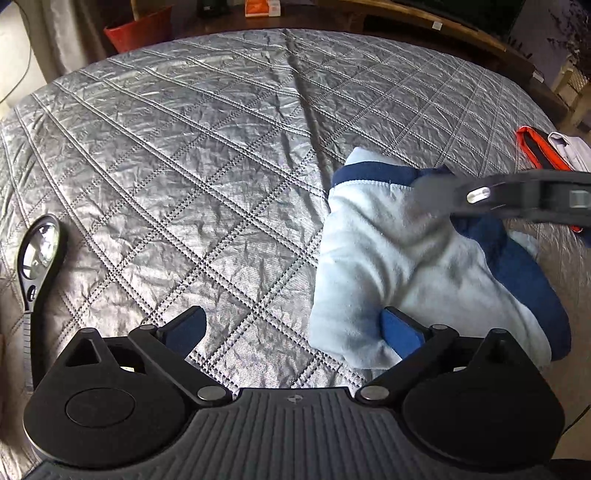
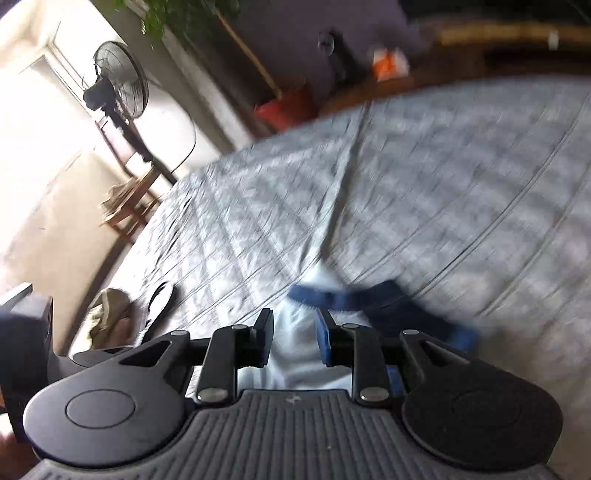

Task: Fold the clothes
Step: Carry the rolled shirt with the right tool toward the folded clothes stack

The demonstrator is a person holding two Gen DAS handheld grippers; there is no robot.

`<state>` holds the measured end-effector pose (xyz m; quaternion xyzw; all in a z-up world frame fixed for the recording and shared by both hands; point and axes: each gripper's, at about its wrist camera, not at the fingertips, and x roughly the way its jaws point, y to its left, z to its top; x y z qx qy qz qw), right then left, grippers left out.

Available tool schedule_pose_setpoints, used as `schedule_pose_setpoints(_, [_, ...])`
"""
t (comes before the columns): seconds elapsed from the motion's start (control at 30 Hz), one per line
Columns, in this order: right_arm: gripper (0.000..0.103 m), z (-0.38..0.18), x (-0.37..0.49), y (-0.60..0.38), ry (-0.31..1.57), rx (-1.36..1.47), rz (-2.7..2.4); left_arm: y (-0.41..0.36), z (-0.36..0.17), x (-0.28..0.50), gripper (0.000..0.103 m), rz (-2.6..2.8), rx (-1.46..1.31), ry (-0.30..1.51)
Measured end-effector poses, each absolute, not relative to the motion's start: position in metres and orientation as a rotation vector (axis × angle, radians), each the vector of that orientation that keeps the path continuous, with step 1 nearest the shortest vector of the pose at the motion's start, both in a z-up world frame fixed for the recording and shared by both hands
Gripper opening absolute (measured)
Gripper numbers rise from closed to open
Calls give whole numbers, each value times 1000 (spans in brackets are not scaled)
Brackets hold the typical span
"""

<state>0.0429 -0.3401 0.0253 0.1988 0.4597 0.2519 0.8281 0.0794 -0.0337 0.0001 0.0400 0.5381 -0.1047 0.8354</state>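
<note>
A light blue fleece garment (image 1: 388, 266) with navy trim lies bunched on the right part of the grey quilted bedspread (image 1: 184, 166). My left gripper (image 1: 295, 328) stands wide open low over the bed. Its right blue pad (image 1: 399, 332) touches the garment's near edge, and nothing is between the pads. My right gripper (image 1: 436, 195) comes in from the right, blurred, at the garment's navy collar. In the right wrist view the right gripper (image 2: 293, 339) has its jaws drawn close, with light blue cloth (image 2: 291, 332) filling the gap. The navy band (image 2: 351, 295) lies just beyond the tips.
A black-framed hand mirror (image 1: 37, 254) lies at the bed's left edge. An orange and black item with white cloth (image 1: 546, 151) sits at the right edge. Beyond the bed are a red bucket (image 1: 138, 31), wooden furniture and a standing fan (image 2: 118, 85).
</note>
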Motion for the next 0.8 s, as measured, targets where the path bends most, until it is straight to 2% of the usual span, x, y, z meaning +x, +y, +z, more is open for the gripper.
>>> schedule_pose_setpoints(0.03, [20,15,50,-338,1014,443,543,-34,0,79,102,-223,87,1140])
schedule_pose_setpoints(0.07, [6,13,51,-339,1019,435,518,-34,-1,79,102,-224,90,1141])
schedule_pose_setpoints(0.1, [0,14,50,-341,1009,413,478,-34,-1,79,102,-225,93,1142])
schedule_pose_setpoints(0.37, [0,22,43,-351,927,242,202,-37,-5,77,103,-234,116,1151])
schedule_pose_setpoints(0.4, [9,24,41,-353,916,253,198,-37,-5,77,103,-234,118,1153])
schedule_pose_setpoints(0.47, [11,30,33,-359,894,303,219,-36,-5,76,103,-234,121,1155])
schedule_pose_setpoints(0.57, [20,39,22,-370,858,376,250,-36,-3,75,103,-234,128,1154])
schedule_pose_setpoints(0.8, [16,27,-6,-362,945,130,293,-38,-7,79,103,-237,122,1157])
